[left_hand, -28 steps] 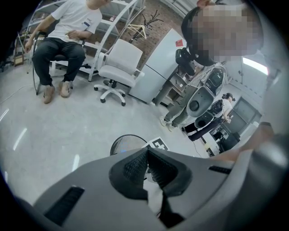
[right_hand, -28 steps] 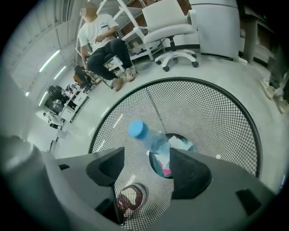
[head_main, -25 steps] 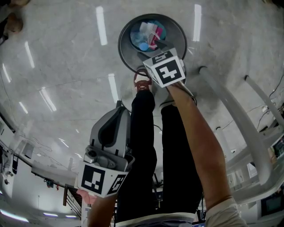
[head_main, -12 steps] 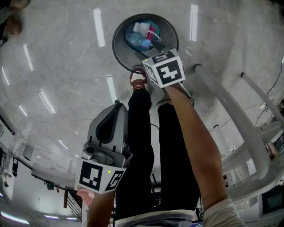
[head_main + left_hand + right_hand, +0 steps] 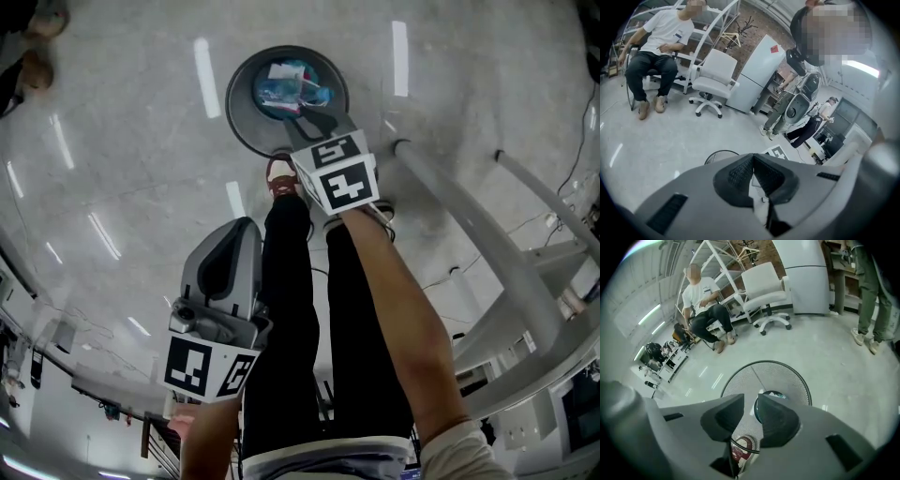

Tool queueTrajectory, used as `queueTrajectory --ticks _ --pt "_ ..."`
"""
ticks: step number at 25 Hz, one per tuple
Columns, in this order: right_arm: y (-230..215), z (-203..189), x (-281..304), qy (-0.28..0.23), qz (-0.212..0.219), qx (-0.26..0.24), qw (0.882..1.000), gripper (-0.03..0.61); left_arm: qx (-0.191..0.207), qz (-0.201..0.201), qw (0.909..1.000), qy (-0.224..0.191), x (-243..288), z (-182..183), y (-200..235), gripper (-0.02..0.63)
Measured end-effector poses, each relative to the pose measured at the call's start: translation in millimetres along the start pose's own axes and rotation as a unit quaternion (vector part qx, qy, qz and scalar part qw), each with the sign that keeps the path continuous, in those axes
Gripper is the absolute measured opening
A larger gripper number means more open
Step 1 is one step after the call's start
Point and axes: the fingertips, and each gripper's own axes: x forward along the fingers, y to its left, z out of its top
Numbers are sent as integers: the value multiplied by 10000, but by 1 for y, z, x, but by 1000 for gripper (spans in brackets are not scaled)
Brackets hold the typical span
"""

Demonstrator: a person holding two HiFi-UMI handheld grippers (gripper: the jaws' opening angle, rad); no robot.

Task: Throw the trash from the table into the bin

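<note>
**Wire-mesh bin and its contents, seen from above with both tongs raised**

The pale polished stone floor (image 5: 112,141) fills the head view. A white tubular metal frame (image 5: 487,253) slants across its right side. The person's legs in black trousers (image 5: 291,356) run up the middle, ending in a red-brown and white shoe (image 5: 280,176) that stands just at the near edge of the bin.

The only container is a round, dark wire-mesh bin (image 5: 242,117), upright on the floor directly ahead of the feet. Its mesh wall tapers down to a small base. On that base lies the trash (image 5: 286,86), a loose heap of translucent blue plastic, white scraps and a pink piece. It covers the bottom only, and the upper wall is bare.

The right tongs (image 5: 750,401) hang over the near rim of the bin and point steeply down into it. Their jaws have just been closing and stand a narrow gap apart. Nothing is between them, and the mesh and a teal-and-white scrap of the heap show through the gap.

The left tongs (image 5: 753,157) are held nearer the body, on the left of the legs and well apart from the bin. Their jaws are pressed together on nothing.
</note>
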Motion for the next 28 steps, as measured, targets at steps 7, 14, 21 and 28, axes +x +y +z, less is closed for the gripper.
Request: queueTrajectory --ticks 7,14,21,28 --pt "8 11 -50 -271 -73 112 9995 46 169 -116 9997 -132 -10 21 -33 8" --pt "15 25 -104 -489 -150 134 9986 37 325 -249 9989 -238 -23 48 -70 8" --pt "17 36 -160 -770 -253 274 9963 34 479 -329 9978 -311 -33 70 -94 8" --pt "27 51 -231 -1085 -334 445 9925 31 597 -528 9964 -300 -43 91 -134 8"
